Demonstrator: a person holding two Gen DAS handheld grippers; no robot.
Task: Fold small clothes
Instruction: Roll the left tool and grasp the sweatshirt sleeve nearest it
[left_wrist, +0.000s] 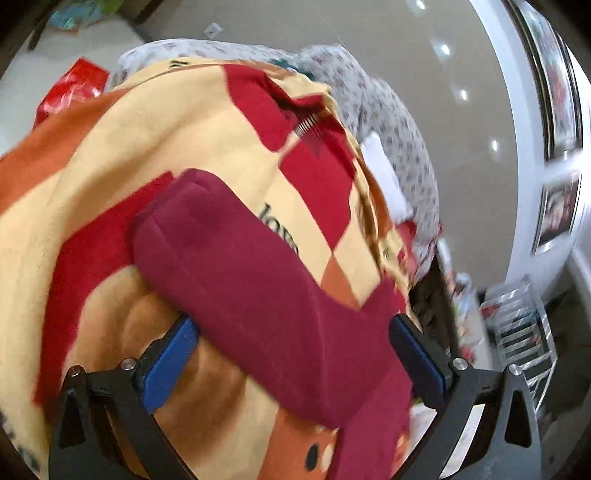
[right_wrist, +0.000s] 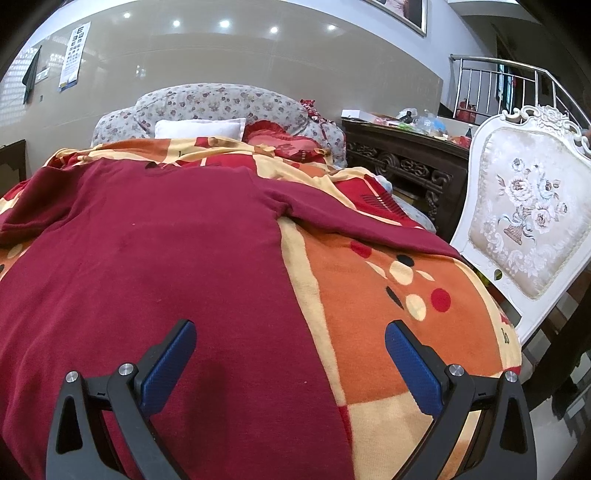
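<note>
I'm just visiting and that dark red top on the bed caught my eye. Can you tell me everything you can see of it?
The dark red top is a plain, soft-looking knit with short sleeves. It lies spread flat on the patterned orange, cream and red blanket, neck toward the pillows, sleeves out to the sides. In the left wrist view one sleeve looks doubled over between the open left gripper. The open right gripper hangs over its lower right edge, not gripping it.
</note>
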